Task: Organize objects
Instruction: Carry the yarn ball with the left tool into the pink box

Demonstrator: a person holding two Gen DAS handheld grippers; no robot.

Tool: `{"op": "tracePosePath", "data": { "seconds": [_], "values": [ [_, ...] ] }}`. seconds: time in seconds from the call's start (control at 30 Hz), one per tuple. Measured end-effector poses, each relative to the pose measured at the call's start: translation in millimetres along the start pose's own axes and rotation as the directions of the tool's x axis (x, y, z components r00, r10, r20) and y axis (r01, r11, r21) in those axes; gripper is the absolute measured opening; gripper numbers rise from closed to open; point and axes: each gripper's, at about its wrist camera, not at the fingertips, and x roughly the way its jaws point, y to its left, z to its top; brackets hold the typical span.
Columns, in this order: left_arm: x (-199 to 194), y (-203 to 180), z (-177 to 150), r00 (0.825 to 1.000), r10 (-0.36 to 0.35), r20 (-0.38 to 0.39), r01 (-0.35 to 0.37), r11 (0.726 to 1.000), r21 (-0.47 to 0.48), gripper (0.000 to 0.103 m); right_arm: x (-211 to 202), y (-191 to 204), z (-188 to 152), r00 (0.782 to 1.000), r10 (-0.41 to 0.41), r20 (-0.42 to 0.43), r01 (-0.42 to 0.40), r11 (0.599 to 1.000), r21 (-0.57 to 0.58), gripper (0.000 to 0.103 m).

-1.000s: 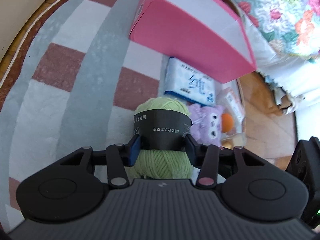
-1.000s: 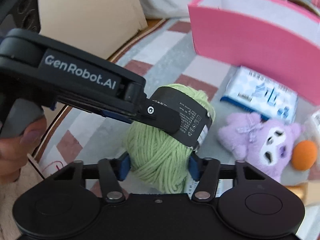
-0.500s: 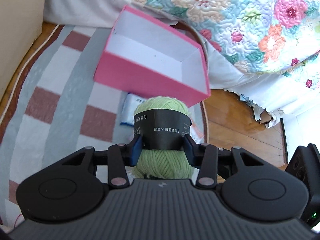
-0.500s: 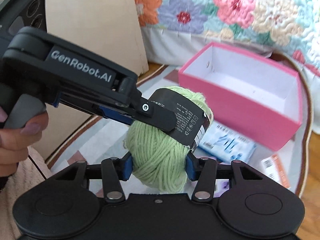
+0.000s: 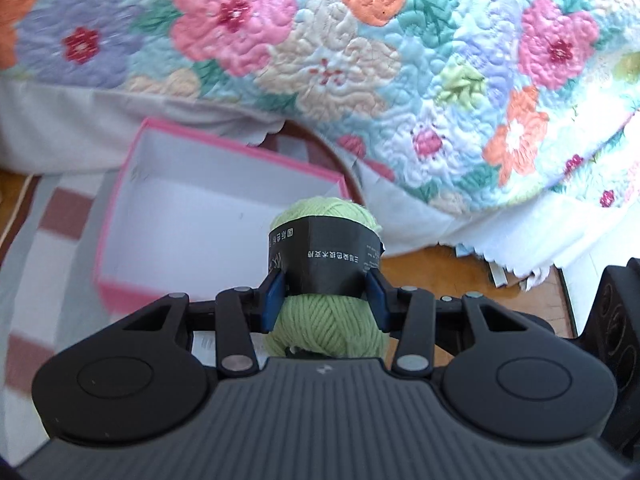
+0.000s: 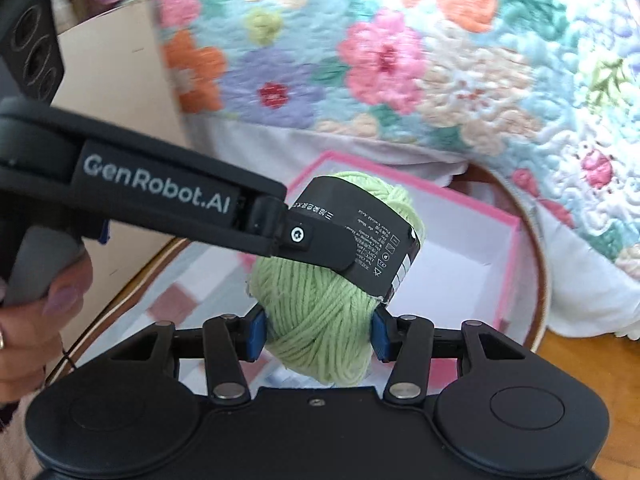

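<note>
A ball of light green yarn (image 5: pixel 326 326) with a black paper band (image 5: pixel 324 256) hangs in the air, held by both grippers. My left gripper (image 5: pixel 325 296) is shut on it, blue pads pressing the band on both sides. My right gripper (image 6: pixel 318 334) is shut on the bare lower half of the yarn (image 6: pixel 320 304). In the right wrist view the left gripper's finger (image 6: pixel 320 240) crosses in from the left over the band. The open pink box (image 5: pixel 240 152) with a white inside lies on the rug just beyond and below the yarn, also seen as the pink box (image 6: pixel 507 272).
A bed with a floral quilt (image 5: pixel 360 60) rises right behind the box. The striped grey, white and red rug (image 5: pixel 40 240) lies under it, with wooden floor (image 5: pixel 460 276) to the right. A beige board (image 6: pixel 120 80) stands at left. A person's hand (image 6: pixel 24 320) holds the left gripper's handle.
Both grippers have risen with the yarn and moved toward the pink box, whose white inside now shows. The plush toy, tissue pack and orange ball on the rug have dropped out of view.
</note>
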Motion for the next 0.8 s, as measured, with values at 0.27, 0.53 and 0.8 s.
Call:
{"op": "tracePosePath", "data": {
  "seconds": [0.27, 0.53, 0.8],
  "values": [
    [107.4, 18.0, 49.3, 0.997, -0.019, -0.075, 0.015, 0.998, -0.053, 0.043, 73.2, -67.3, 24.7, 0.998, -0.060, -0.037, 0.063, 0.994, 0.086, 0.055],
    [179.8, 52.8, 65.8, 0.984, -0.050, -0.168, 0.026, 0.989, -0.146, 0.044, 137.8, -93.6, 32.5, 0.979, -0.131, -0.153, 0.146, 0.986, 0.086, 0.055],
    [217.7, 70.8, 64.8, 0.971, -0.082, -0.223, 0.045, 0.985, -0.164, 0.045, 183.3, -90.1, 32.7, 0.929, -0.271, -0.253, 0.264, 0.963, -0.062, 0.055]
  ]
}}
